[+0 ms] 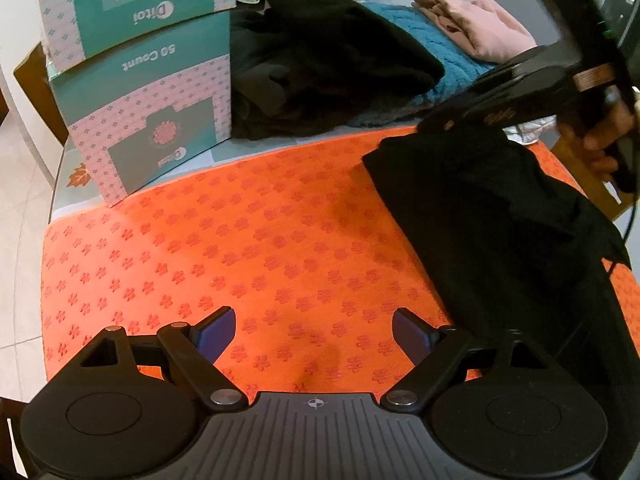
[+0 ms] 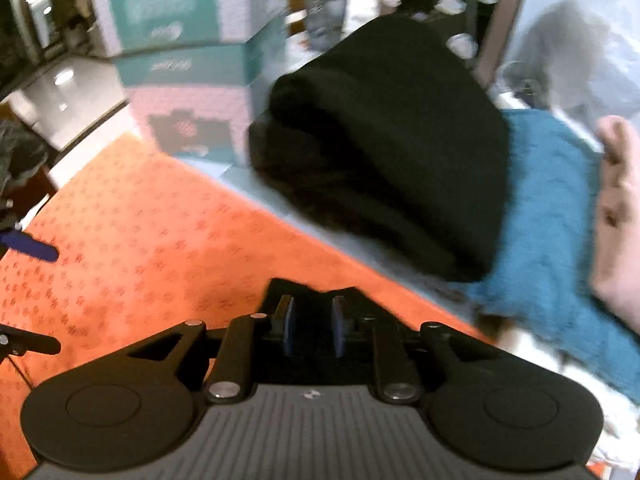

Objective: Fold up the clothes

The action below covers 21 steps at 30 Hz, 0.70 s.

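A folded black garment (image 1: 500, 216) hangs from my right gripper (image 1: 444, 126) above the right side of the orange mat (image 1: 240, 232). In the right wrist view my right gripper (image 2: 312, 320) is shut on the black cloth (image 2: 312, 300), with the blue pads pressed on it. My left gripper (image 1: 314, 330) is open and empty, low over the mat's near edge. One left fingertip (image 2: 36, 250) shows at the left of the right wrist view.
A pile of clothes lies behind the mat: a black one (image 1: 332, 60), a teal knit (image 1: 452, 68) and a pink one (image 1: 472, 24). It also shows in the right wrist view (image 2: 384, 136). Two stacked tissue boxes (image 1: 148, 80) stand at the back left.
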### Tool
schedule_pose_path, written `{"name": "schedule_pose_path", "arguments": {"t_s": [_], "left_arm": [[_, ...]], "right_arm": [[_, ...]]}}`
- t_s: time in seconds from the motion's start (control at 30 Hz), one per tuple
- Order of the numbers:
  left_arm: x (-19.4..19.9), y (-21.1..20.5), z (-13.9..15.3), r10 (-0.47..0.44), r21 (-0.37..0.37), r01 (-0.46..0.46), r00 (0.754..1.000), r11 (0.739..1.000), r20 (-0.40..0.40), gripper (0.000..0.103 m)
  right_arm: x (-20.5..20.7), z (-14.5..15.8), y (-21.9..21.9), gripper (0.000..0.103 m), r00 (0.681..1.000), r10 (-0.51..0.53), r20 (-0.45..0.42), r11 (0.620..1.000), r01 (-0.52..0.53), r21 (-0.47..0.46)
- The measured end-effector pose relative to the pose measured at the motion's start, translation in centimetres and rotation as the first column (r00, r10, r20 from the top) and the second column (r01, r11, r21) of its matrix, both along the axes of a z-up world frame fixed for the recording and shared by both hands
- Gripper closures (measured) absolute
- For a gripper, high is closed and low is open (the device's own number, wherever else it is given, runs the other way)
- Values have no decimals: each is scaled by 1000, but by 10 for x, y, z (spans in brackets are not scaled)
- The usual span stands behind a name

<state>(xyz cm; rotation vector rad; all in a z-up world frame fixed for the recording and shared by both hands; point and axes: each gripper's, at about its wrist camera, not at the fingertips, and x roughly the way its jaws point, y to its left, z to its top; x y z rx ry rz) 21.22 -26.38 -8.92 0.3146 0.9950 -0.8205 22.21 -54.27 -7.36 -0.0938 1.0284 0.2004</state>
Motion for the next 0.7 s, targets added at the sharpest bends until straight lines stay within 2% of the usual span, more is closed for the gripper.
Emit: {"name": "schedule_pose_path", "arguments": {"t_s": [0.13,0.2,0.27,0.4,0.47,0.6,0.7], "left_arm": [[-3,0,3,-7,-4,7,1000,1000,1,16],[-4,-1,4,-11,-5,11,1000,1000,2,16],[-5,-1,6,-14,-7,14,1000,1000,3,16],[-8,2,6,-14,-8,14,1000,1000,0,16],[-9,3,6,-15,-8,15,1000,1000,-1,16],[-12,6,6,-17,-12,17,1000,1000,-2,16],[-17,9,9,-21,-15,21,1000,1000,-2,16]], "right_arm": [[11,-33,11,81,998,5,-62,1000,-7,-27],[14,-43,8,84,998,-26,-60,998,23,-51],[15,-45,4,85,997,-54,-47,998,52,-32],[6,-19,-4,84,995,-97,26,995,98,-17],[-5,-3,-12,80,991,-127,48,992,127,2],[-38,13,-22,75,982,-184,50,983,183,16],[-71,13,-27,74,970,-243,28,970,242,13]]}}
